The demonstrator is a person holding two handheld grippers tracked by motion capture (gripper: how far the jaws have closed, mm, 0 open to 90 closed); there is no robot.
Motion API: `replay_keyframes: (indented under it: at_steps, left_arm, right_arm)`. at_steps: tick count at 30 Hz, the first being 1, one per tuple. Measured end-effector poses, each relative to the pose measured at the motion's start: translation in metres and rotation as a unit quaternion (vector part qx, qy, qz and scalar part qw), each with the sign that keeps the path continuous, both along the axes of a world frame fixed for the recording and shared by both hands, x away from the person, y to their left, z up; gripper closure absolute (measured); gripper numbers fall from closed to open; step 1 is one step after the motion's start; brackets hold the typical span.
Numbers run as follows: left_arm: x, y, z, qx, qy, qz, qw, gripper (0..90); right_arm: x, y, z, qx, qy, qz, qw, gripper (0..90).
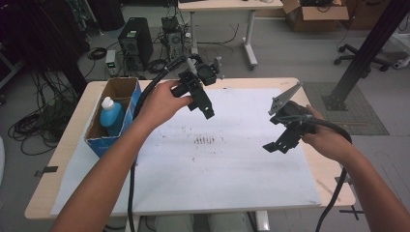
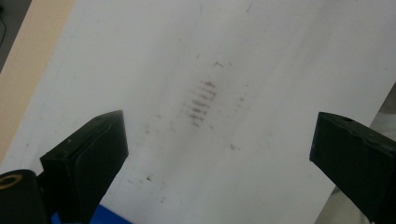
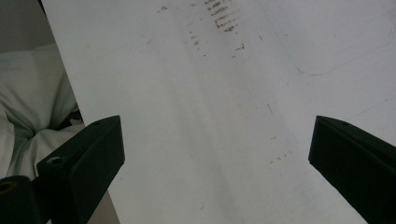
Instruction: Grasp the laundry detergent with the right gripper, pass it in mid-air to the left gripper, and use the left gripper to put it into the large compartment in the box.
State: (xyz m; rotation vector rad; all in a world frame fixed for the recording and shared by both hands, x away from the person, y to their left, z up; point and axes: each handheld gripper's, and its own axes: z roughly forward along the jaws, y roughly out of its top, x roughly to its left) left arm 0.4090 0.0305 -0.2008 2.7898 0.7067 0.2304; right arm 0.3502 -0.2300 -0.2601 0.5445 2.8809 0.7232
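Note:
Both black grippers hang in the air above a white sheet [image 1: 232,164] that covers the table. My left gripper [image 1: 205,108] is held over the sheet's far left part, next to the cardboard box, and its jaws stand wide apart with nothing between them [image 2: 218,144]. My right gripper [image 1: 278,144] hovers over the sheet's right side, also open and empty [image 3: 217,149]. A patch of dark smudged marks [image 1: 204,140] lies on the sheet between the two grippers; the same marks [image 2: 201,103] are ahead of the left jaws and the marks [image 3: 219,16] far ahead of the right jaws.
A cardboard box with blue sides [image 1: 116,116] stands at the table's left, holding a blue bottle with a white cap [image 1: 110,115]. Cables trail from both grippers over the table edge. Beyond the table are a computer tower [image 1: 136,41], tangled cables and another desk.

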Motion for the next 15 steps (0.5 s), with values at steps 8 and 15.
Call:
replay_keyframes:
  at_steps: [8, 15]
  left_arm:
    - [-0.0009, 0.0008, -0.0007, 0.001, -0.001, 0.0, 1.0, 4.7]
    - [0.0002, -0.0002, -0.001, 0.001, 0.0, 0.001, 1.0, 4.7]
  right_arm:
    - [-0.0006, 0.0029, -0.0011, 0.0, 0.001, 0.003, 1.0, 3.1]
    - [-0.0026, 0.001, -0.0031, -0.002, 0.002, 0.001, 1.0, 3.1]
